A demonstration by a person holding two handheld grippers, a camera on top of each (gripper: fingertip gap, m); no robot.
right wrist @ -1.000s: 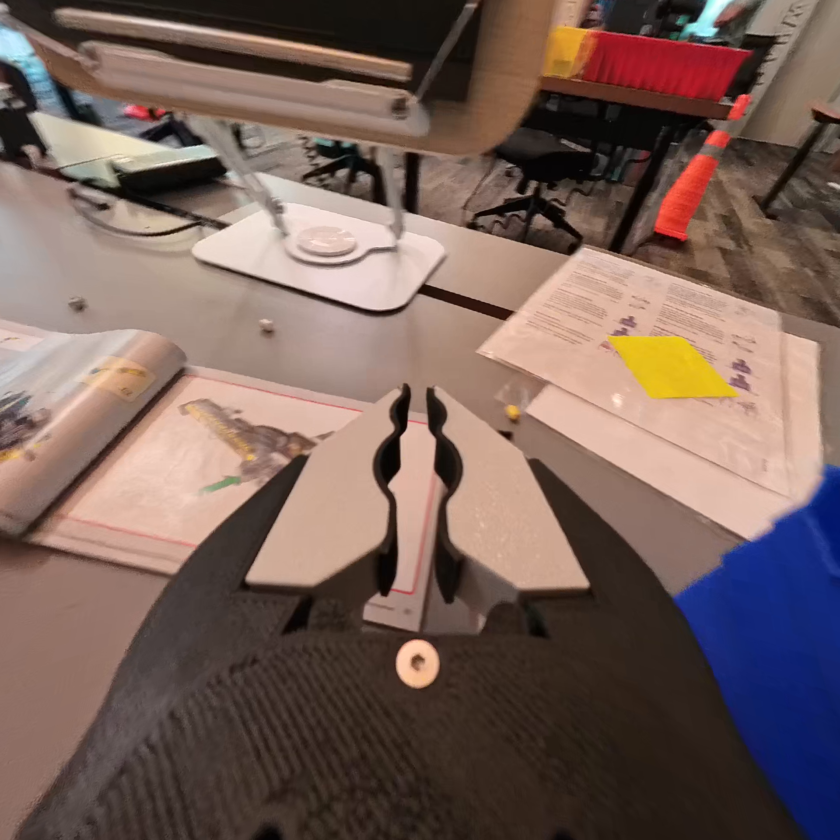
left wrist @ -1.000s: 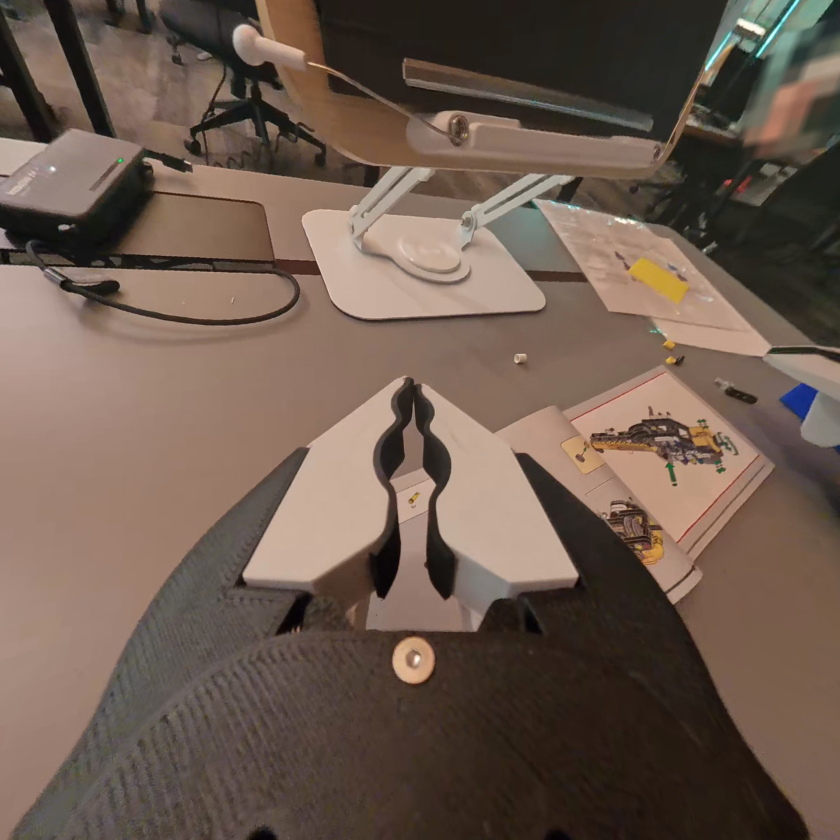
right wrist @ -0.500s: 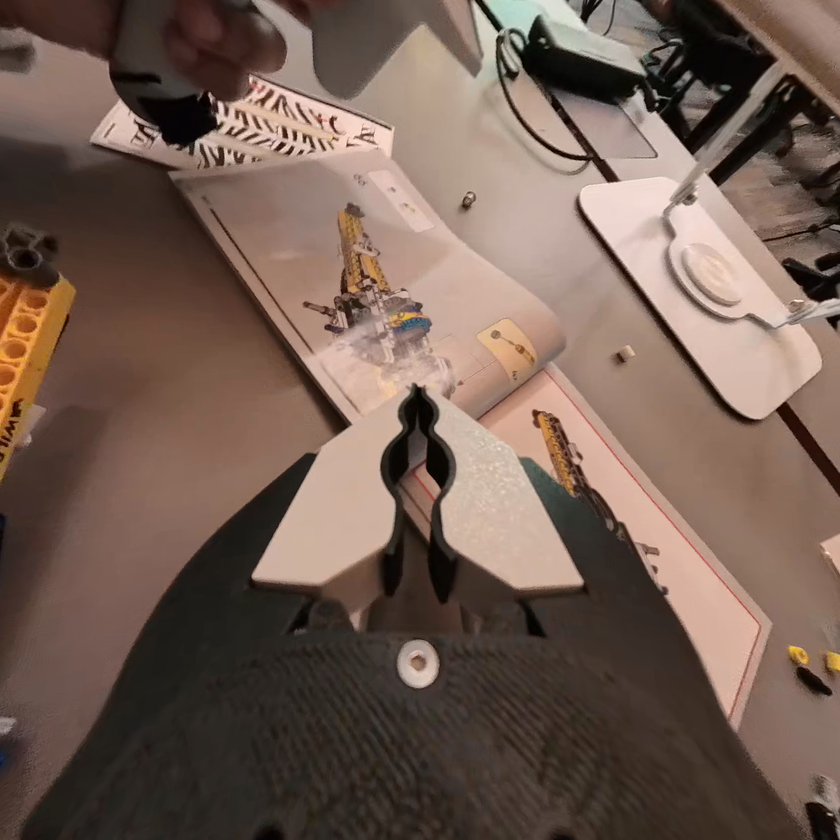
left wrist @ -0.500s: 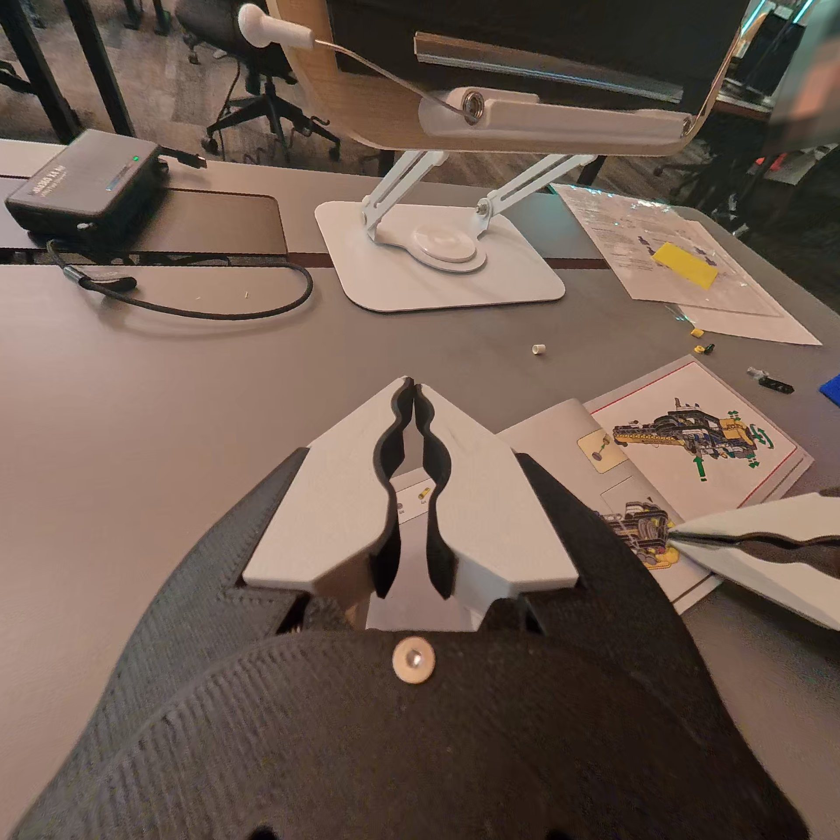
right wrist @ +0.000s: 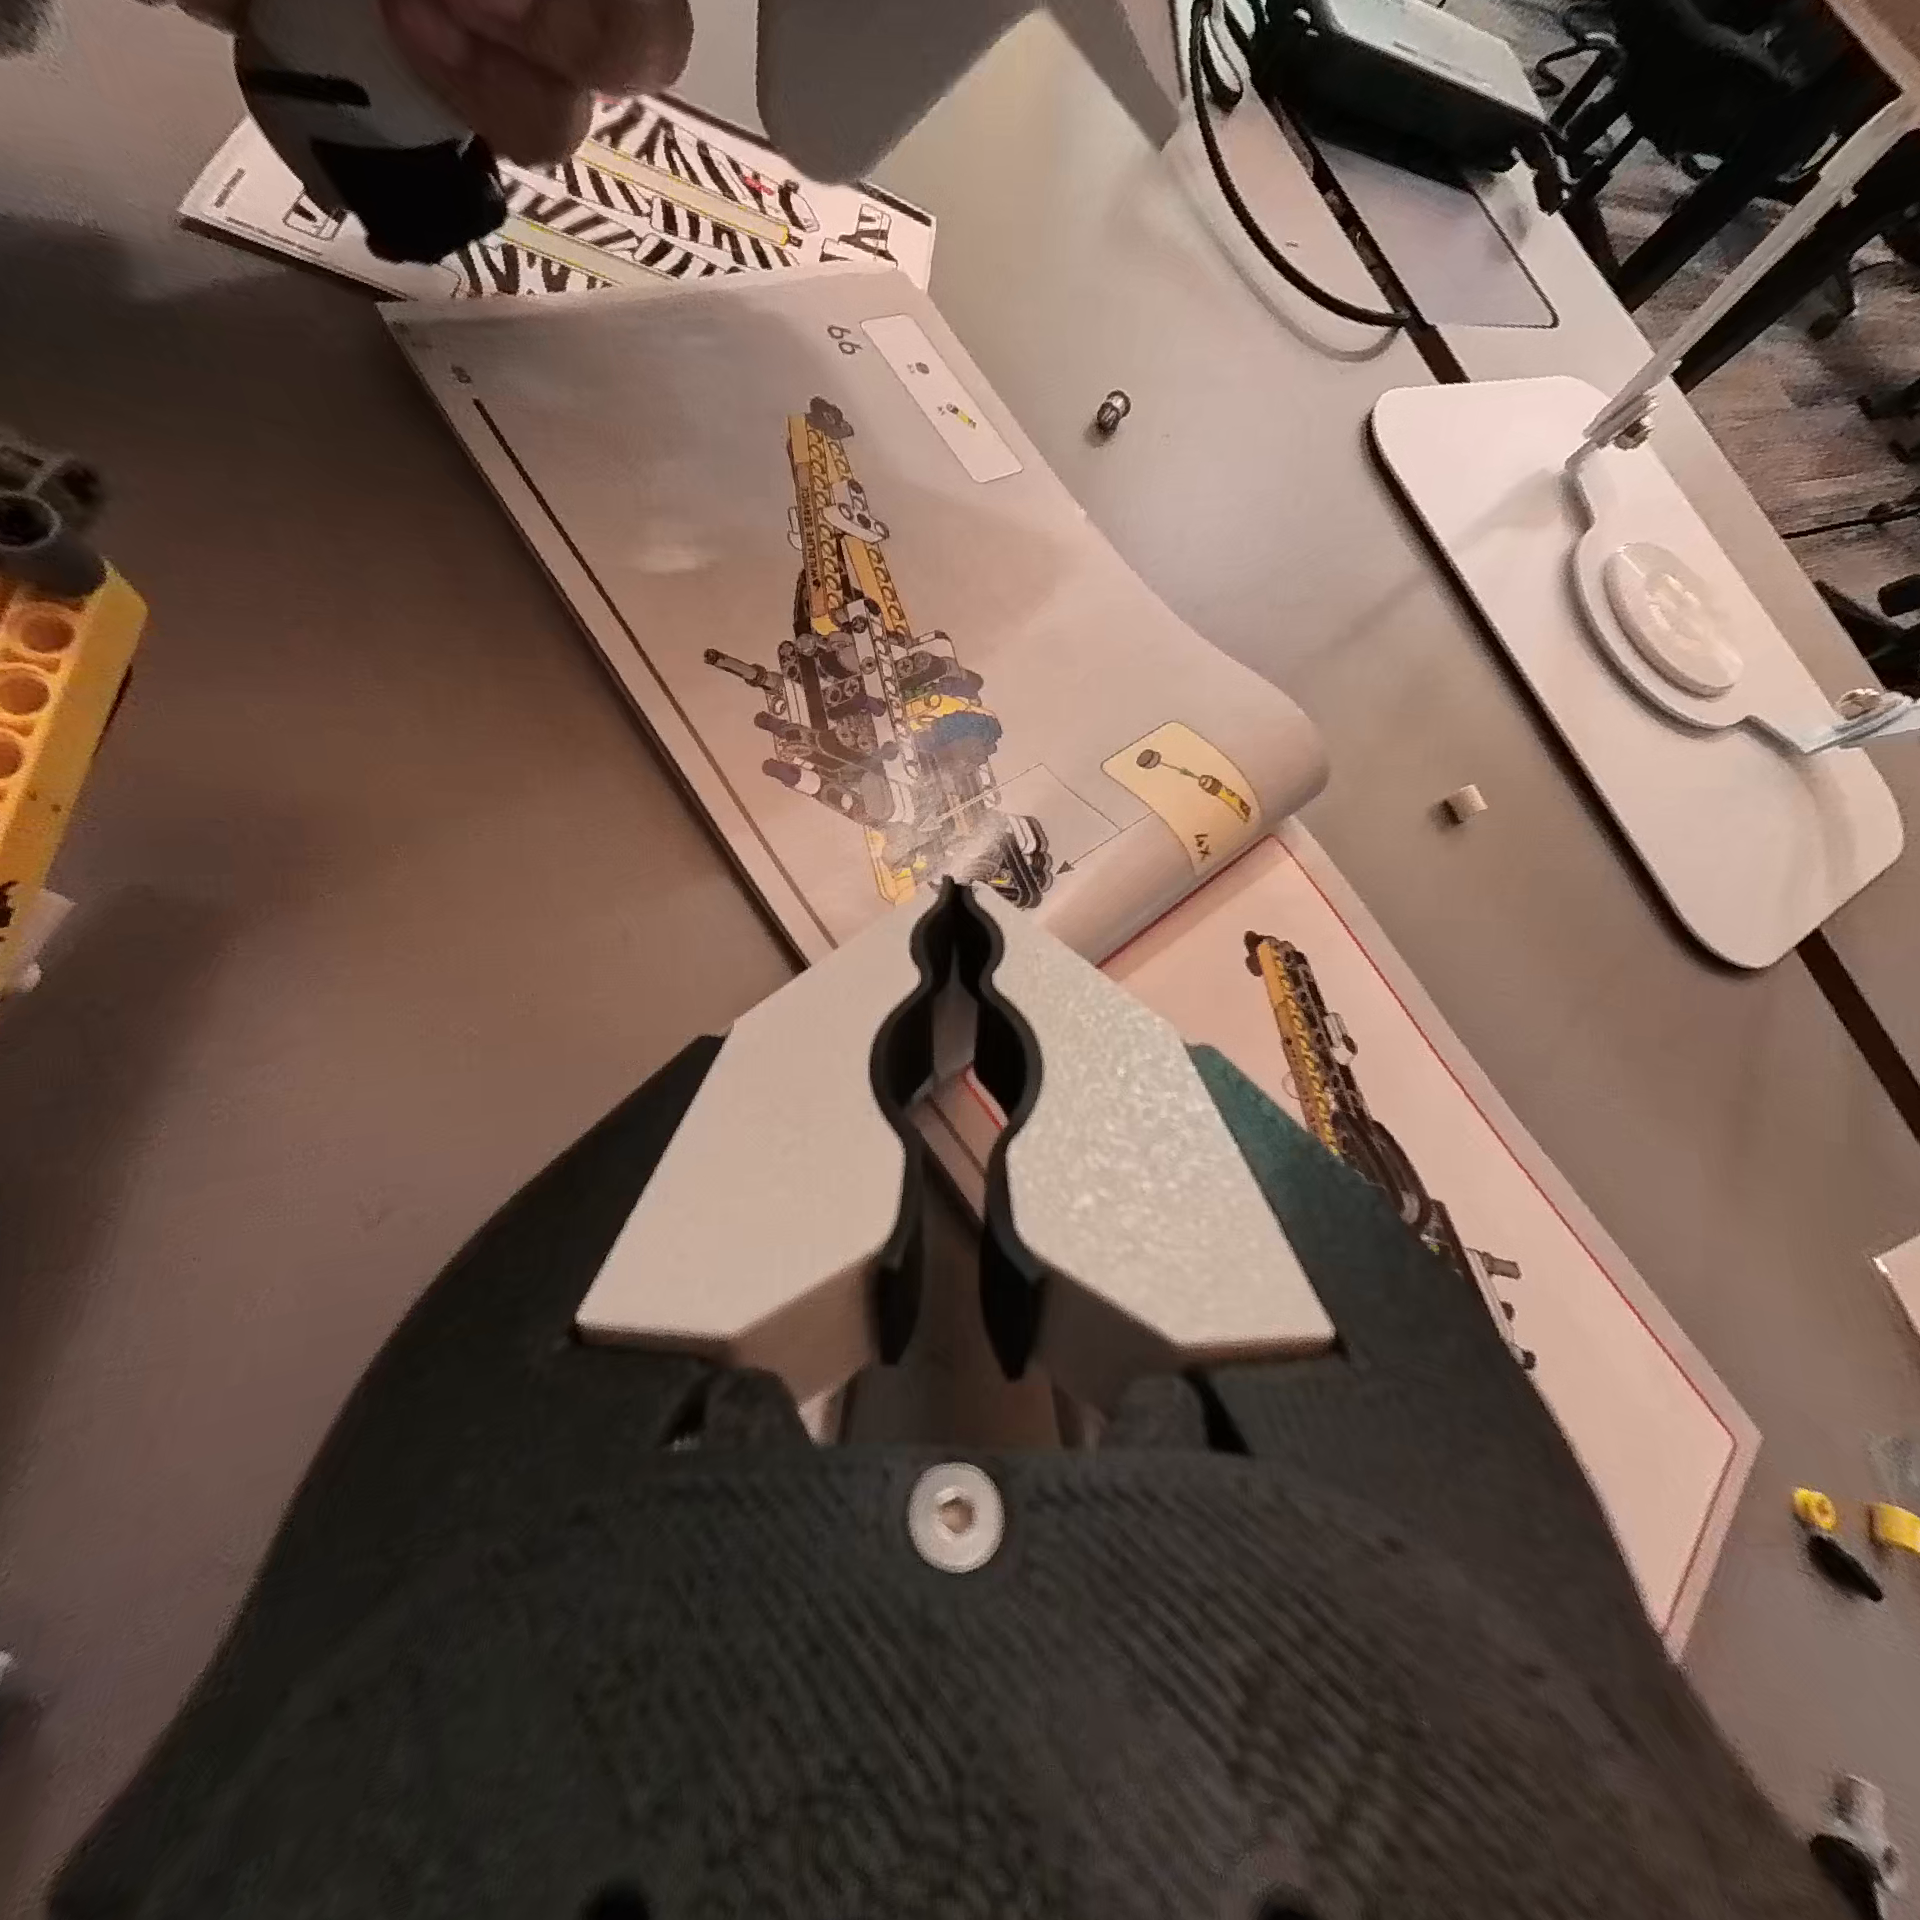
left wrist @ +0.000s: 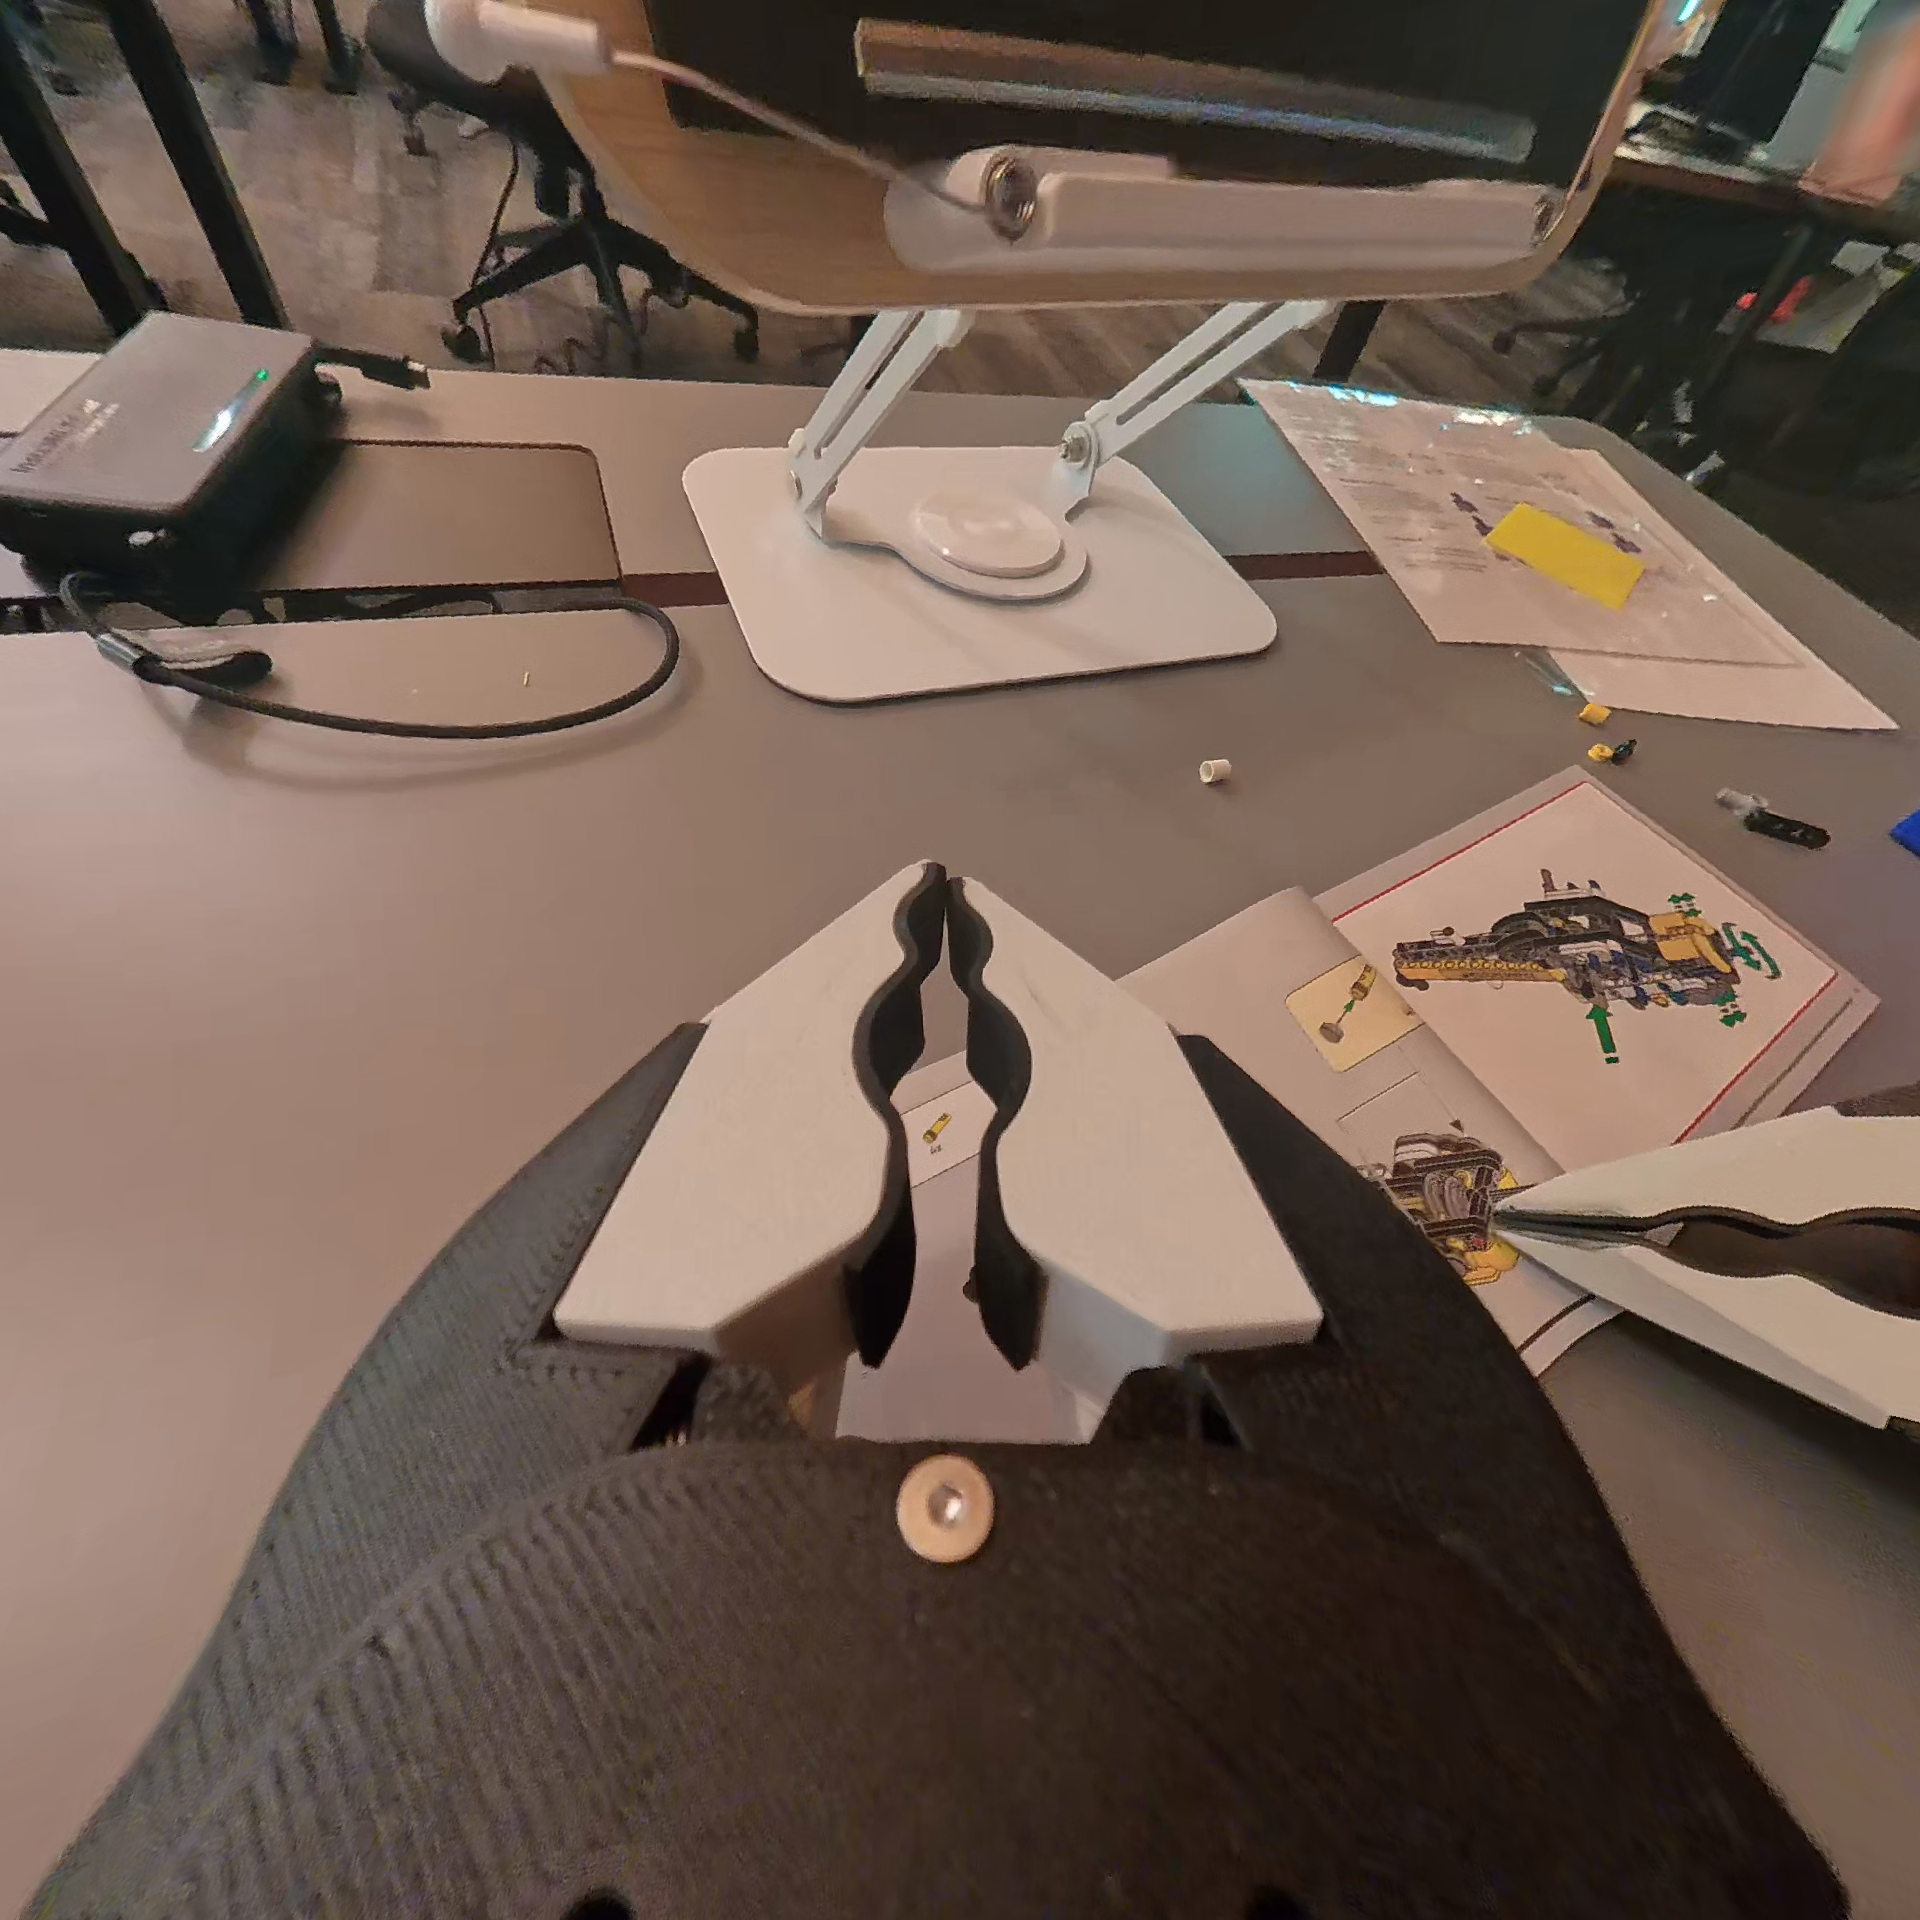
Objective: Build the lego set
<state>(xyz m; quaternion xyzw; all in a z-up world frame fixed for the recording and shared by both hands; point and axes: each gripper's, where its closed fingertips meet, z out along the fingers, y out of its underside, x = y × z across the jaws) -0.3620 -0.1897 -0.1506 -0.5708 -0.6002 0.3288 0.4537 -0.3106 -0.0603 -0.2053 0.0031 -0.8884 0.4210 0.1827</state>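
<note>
Over the open instruction booklet [right wrist: 727, 582], lying diagonally, both tools, left [left wrist: 940, 883] and right [right wrist: 951, 896], sit pinched together, empty.

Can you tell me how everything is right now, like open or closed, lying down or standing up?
Left tool: shut, empty.
Right tool: shut, empty, tips over the booklet.
Paper instruction booklet: open, lying flat, one page curling up.
Small white round piece: lying loose on the table.
Black box: light on.

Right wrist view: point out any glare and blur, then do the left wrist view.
Right wrist view: white glare on the open glossy instruction booklet just beyond the shut right gripper; yellow holed lego beam at the left edge blurred. Left wrist view: mostly sharp, top right corner smeared, straight edges bowed.
</note>
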